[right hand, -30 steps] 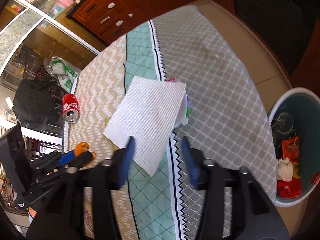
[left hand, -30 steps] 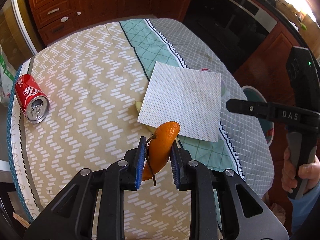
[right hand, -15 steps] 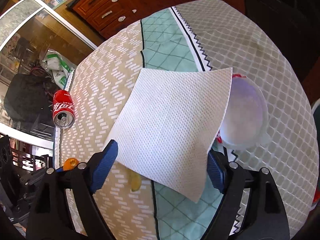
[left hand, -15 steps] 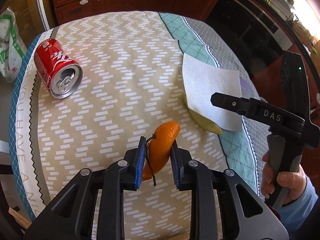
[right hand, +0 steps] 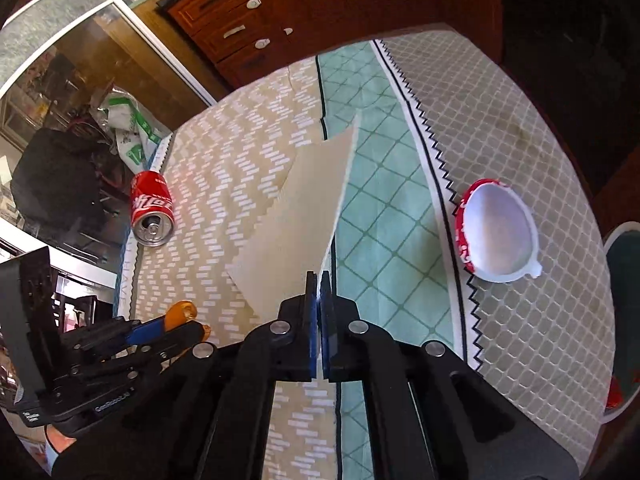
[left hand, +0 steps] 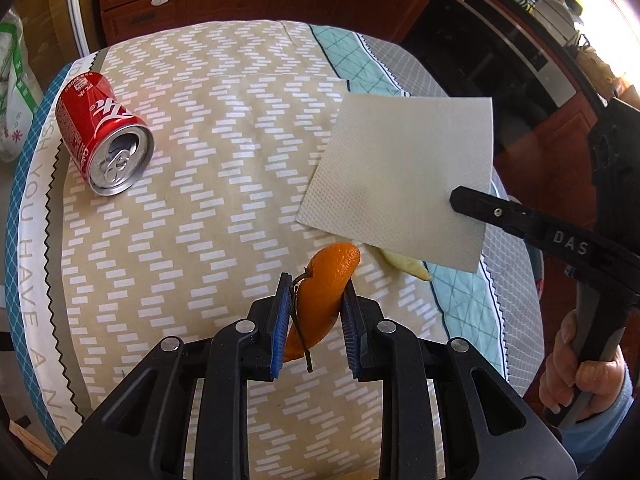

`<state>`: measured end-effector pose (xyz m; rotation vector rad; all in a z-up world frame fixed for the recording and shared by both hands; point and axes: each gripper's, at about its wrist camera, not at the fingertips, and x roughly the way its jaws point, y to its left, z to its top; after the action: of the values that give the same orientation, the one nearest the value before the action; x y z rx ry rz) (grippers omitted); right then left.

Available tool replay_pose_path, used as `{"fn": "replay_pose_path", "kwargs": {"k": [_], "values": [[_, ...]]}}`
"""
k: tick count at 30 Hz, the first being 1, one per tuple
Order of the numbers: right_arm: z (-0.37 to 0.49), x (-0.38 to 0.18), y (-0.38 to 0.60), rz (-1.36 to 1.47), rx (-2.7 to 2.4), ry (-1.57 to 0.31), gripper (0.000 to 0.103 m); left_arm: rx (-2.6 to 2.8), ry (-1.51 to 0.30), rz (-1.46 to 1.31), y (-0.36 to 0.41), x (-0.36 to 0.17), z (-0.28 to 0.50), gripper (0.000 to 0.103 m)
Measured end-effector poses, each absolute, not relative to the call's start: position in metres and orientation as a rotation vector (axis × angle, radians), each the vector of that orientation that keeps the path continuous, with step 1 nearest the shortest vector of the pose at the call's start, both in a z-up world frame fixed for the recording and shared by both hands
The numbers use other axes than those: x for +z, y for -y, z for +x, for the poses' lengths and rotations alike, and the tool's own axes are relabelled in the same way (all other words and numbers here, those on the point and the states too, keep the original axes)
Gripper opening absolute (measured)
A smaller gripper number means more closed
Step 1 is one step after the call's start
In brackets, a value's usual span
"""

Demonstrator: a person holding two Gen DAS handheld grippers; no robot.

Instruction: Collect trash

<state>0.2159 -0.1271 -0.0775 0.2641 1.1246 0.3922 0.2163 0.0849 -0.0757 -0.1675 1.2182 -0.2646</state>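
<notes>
My left gripper [left hand: 314, 292] is shut on an orange peel [left hand: 326, 284] and holds it above the table; the peel also shows in the right wrist view [right hand: 182, 312]. My right gripper [right hand: 319, 280] is shut on the edge of a white paper napkin [right hand: 296, 216], lifted off the table; the napkin also shows in the left wrist view [left hand: 404, 172]. A red cola can [left hand: 102, 132] lies on its side at the table's left. A red-and-white plastic cup [right hand: 496, 232] lies on its side at the right. A pale yellow peel [left hand: 406, 266] lies under the napkin's edge.
The round table wears a patterned cloth [left hand: 224, 184] in beige, teal and grey. A teal trash bin [right hand: 622, 320] with trash inside stands on the floor at the right edge. Wooden drawers [right hand: 256, 20] stand beyond the table. A plastic bag [right hand: 132, 132] lies on the floor at the left.
My right gripper has shut on the napkin and lifted it, which uncovers the plastic cup. My left gripper still holds the orange peel and has shifted slightly.
</notes>
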Motion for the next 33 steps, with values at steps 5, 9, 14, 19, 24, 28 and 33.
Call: {"fn": "replay_pose_path", "kwargs": {"k": [5,9,14,19,24,28,33], "values": [[0.204,-0.050,0.160,0.305,0.384,-1.067,0.002,-0.296,-1.203,-0.128,-0.055,-0.062,0.217,0.024],[0.193,-0.035,0.197,0.349,0.355,-1.025,0.002,-0.329,-1.192,-0.088,-0.025,-0.051,0.214,0.024],[0.172,-0.023,0.270,0.425,0.256,-0.969,0.002,-0.400,-1.184,-0.006,0.032,-0.040,0.207,0.024],[0.139,-0.019,0.346,0.512,0.150,-0.916,0.002,-0.485,-1.186,0.069,0.097,-0.034,0.203,0.024],[0.110,-0.020,0.408,0.568,0.059,-0.875,0.002,-0.575,-1.185,0.134,0.162,-0.031,0.195,0.024],[0.097,-0.031,0.441,0.603,0.013,-0.884,0.002,-0.624,-1.188,0.171,0.205,-0.031,0.189,0.024],[0.091,-0.051,0.468,0.650,-0.009,-0.912,0.002,-0.652,-1.197,0.213,0.242,-0.035,0.187,0.025]]}}
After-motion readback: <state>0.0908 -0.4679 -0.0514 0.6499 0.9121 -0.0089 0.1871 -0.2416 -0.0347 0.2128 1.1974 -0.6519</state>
